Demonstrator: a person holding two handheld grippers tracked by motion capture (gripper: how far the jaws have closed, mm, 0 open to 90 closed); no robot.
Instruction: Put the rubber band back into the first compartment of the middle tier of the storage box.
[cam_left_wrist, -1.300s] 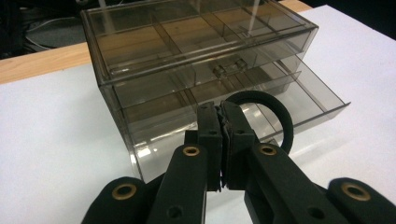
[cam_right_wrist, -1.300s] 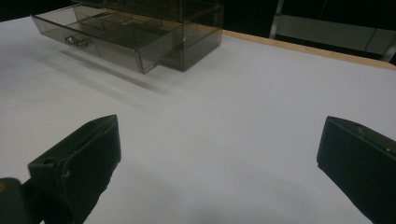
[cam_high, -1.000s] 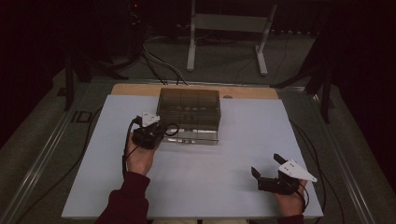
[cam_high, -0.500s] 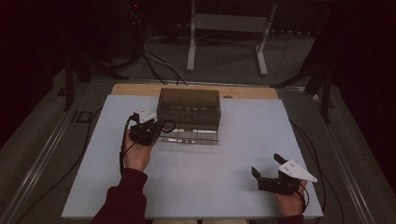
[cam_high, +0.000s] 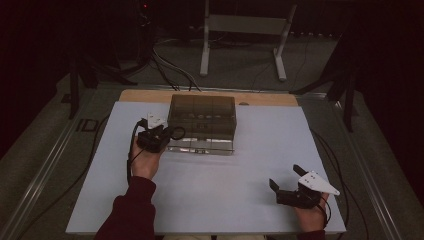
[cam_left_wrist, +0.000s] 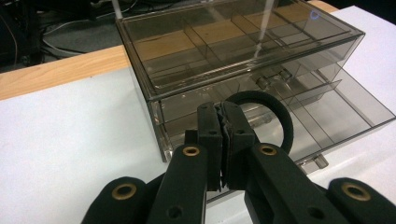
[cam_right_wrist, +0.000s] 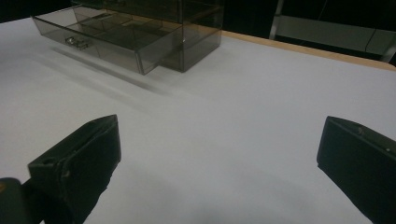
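Smoky clear-plastic drawer box stands at the back of the white tabletop, its lowest drawer pulled open. Left gripper, clenched on a black rubbery ring, hangs over that drawer's left end; dropping the ring in seems next, calling for release. Right gripper rests with jaws spread wide, empty, well right of the box. Behind, a dark room, cables, a metal stand.

Glossy smoked-plastic drawer box, matt table
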